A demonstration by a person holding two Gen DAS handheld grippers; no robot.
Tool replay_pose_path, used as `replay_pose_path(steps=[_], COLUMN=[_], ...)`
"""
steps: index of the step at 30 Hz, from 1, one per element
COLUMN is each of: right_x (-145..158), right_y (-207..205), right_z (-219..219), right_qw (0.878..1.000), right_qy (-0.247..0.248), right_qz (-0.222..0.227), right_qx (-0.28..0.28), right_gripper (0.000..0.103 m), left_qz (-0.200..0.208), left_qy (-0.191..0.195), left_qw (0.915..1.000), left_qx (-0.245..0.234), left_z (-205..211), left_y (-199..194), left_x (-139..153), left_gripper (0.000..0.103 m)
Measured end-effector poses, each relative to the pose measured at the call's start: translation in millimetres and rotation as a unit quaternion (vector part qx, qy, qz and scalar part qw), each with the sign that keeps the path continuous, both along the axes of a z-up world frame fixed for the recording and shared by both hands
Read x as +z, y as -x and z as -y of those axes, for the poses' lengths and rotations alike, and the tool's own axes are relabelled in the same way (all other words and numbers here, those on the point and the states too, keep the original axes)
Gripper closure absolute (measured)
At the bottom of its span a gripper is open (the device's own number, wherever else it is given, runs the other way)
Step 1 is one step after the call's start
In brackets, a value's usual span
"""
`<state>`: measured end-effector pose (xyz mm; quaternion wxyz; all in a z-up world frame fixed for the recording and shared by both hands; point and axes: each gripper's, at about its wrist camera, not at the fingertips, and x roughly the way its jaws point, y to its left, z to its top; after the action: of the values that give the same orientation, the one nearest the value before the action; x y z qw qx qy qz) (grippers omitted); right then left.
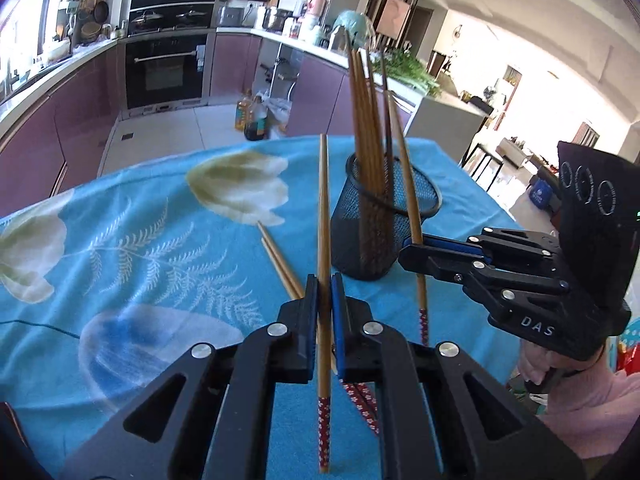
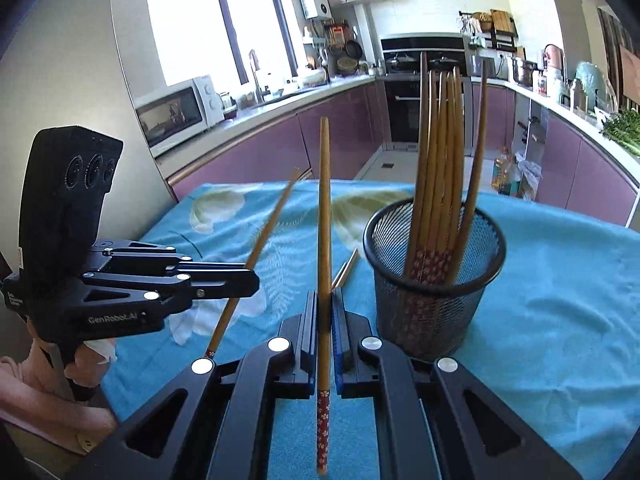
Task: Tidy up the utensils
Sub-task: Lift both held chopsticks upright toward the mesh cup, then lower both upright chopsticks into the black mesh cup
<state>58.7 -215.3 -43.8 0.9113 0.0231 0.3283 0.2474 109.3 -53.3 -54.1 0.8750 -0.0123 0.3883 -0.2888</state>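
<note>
Two sets of tongs are each clamped on a single wooden chopstick above a tabletop [image 1: 120,240] draped in a blue floral cloth. Nearest, the left tongs [image 1: 324,292] pinch their chopstick [image 1: 323,216] partway along its length, its red patterned end hanging toward the camera and its bare tip pointing up and away. Just to the right, the right tongs [image 1: 412,246] grip the second chopstick [image 1: 408,184] the same way, close beside the black mesh holder [image 1: 380,220]. Seen from the right wrist, that chopstick [image 2: 324,216] stands nearly upright between the closed pads. Two more chopsticks [image 1: 280,260] lie flat on the cloth between the left tongs and the holder. Farther back, the holder carries a bundle of chopsticks [image 1: 366,128] standing upright, and purple kitchen cabinets [image 1: 80,112] run beyond.
</note>
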Motion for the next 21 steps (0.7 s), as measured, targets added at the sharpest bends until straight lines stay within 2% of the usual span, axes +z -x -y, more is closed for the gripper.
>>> replay_pose_path(steps=[13,21], right_x=[26.5,38.5], right_y=[11.8,11.9], right_z=[24.2,31.0], right_qw=[0.999,0.997], right_qy=[-0.018,-0.020], right_qz=[0.044,0.062], right_qx=[-0.020,-0.028], right_gripper=[0.097,0.097], left_qz=[0.042,0.061], left_qy=[0.044,0.075], left_qw=[0.9980,0.9952], left_qx=[-0.015,-0.020], left_z=[-18.2,-17.3], left_y=[24.6,24.9], left_x=[45.1,64.3], left_gripper=[0.096,0.096])
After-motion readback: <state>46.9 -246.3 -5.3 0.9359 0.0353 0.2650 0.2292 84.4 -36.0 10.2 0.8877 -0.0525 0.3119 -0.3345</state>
